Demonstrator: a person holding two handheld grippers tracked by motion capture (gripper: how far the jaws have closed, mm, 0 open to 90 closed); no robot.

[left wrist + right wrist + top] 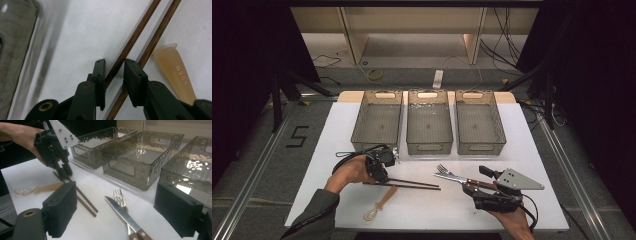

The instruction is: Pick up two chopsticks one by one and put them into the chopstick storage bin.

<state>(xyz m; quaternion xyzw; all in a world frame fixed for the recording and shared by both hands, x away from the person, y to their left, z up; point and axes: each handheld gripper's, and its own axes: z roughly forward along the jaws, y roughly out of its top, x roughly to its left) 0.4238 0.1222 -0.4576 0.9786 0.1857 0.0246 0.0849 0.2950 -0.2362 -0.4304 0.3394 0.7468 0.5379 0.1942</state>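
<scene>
Two dark wooden chopsticks (pixel 412 184) lie side by side on the white table top (pixel 332 135). My left gripper (pixel 382 177) points down at their left end. In the left gripper view its jaws (pixel 113 67) straddle one chopstick (pixel 135 37) with a small gap on each side, so the pads do not press it. The other chopstick (pixel 160 32) runs under the right jaw. A translucent amber spoon (pixel 382 202) lies just beside them. My right gripper (pixel 477 180) is wide open over the brown handle of a knife (pixel 452 177), whose blade lies across a fork (pixel 443 169).
Three empty clear grey bins (pixel 377 125), (pixel 428 125), (pixel 479 125) stand in a row at the back of the table. A floor with cables and a number marking surrounds the table. The table's front edge is near both forearms.
</scene>
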